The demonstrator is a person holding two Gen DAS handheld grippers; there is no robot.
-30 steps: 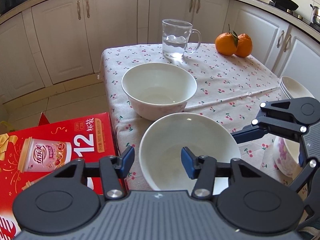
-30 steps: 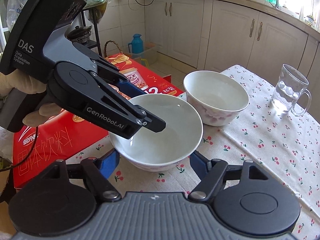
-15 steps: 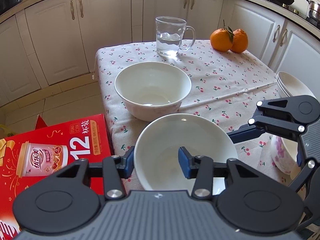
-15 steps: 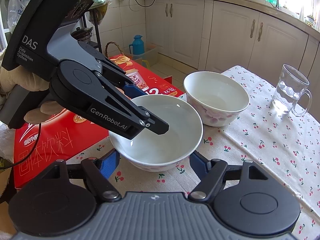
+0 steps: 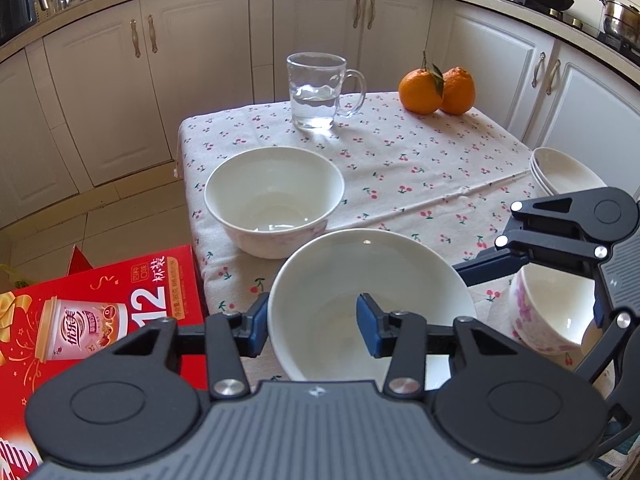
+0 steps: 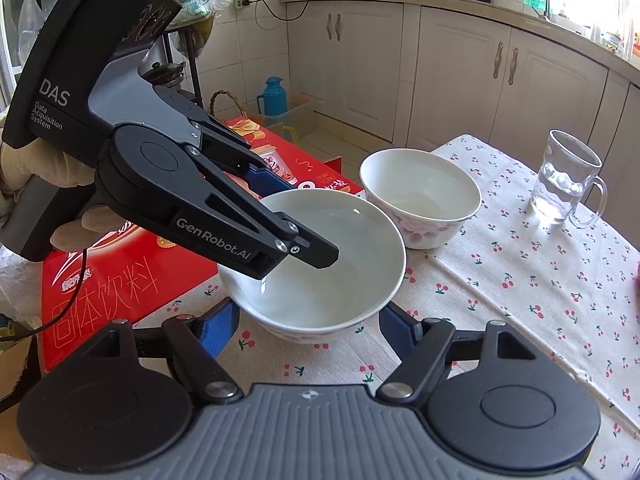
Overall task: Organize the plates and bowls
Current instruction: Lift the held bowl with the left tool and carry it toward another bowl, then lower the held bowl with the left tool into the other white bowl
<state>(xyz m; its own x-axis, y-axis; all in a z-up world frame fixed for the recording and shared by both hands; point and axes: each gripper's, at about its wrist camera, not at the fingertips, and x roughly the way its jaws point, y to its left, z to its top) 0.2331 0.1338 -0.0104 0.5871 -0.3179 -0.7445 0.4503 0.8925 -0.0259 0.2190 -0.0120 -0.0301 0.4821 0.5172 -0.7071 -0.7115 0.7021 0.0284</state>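
Bowls, loose: three — near bowl (image 5: 372, 300), far bowl (image 5: 274, 200) between it and the glass mug (image 5: 316, 92), flowered bowl (image 5: 548, 312). Stacked dishes (image 5: 560, 172): one pile, right of the mug. Oranges (image 5: 436, 90): two, beside the mug. Red box (image 5: 100, 312): one.

Bright daylight, sharp focus — blown-out window glare, fisheye-bent edges
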